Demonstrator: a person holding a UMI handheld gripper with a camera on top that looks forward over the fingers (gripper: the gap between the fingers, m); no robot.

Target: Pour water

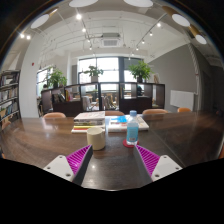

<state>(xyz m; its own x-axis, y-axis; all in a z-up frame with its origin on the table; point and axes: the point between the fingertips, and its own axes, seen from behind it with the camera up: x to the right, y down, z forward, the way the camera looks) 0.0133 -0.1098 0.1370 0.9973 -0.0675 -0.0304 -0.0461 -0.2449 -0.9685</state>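
A clear water bottle (132, 128) with a blue cap stands upright on a red coaster on the dark wooden table (112, 165), just ahead of my right finger. A cream-coloured cup (96, 138) stands to its left, just ahead of my left finger. My gripper (113, 160) is open and empty, its purple pads (80, 158) spread wide on either side. Nothing is between the fingers. Both fingers sit low over the table, short of the cup and bottle.
Books and papers (90, 119) lie on the table behind the cup and bottle. Chairs (54, 116) stand along the far side. A bookshelf (8, 95) is at the left, with plants (141, 71) and windows at the back.
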